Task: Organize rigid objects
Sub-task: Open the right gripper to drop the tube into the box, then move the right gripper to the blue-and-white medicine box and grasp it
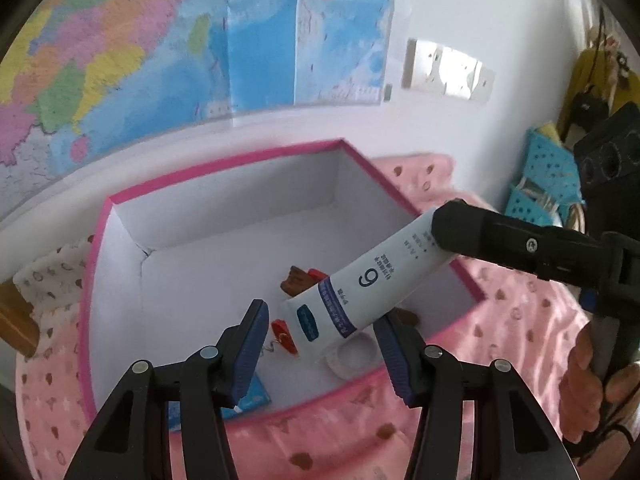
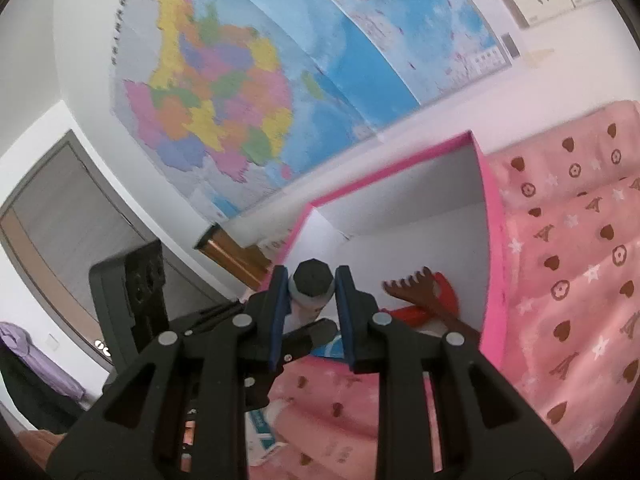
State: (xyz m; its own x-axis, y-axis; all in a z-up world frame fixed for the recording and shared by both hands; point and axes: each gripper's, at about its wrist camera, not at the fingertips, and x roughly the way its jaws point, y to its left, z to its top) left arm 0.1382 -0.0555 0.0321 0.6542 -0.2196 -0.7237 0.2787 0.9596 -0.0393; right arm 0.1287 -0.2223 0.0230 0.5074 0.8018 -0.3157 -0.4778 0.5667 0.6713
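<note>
A white tube with a blue band and a large "6" (image 1: pixel 360 284) hangs slanted over a pink-rimmed white box (image 1: pixel 224 168). My right gripper (image 1: pixel 440 226) is shut on the tube's far end; in the right wrist view the tube's dark cap (image 2: pixel 313 279) sits between its blue pads (image 2: pixel 280 300). My left gripper (image 1: pixel 324 344) is open, its fingers either side of the tube's lower end, not touching. In the box lie a brown rake-shaped piece (image 1: pixel 296 280), a red corkscrew-like item (image 1: pixel 282 334), a white ring (image 1: pixel 352 354) and a blue card (image 1: pixel 252 396).
The box sits on a pink patterned cloth (image 1: pixel 500 320). A map (image 1: pixel 140 48) and wall sockets (image 1: pixel 448 70) are on the wall behind. A blue perforated basket (image 1: pixel 540 176) stands at the right. The brown rake (image 2: pixel 420 292) and a red item (image 2: pixel 444 300) show in the right wrist view.
</note>
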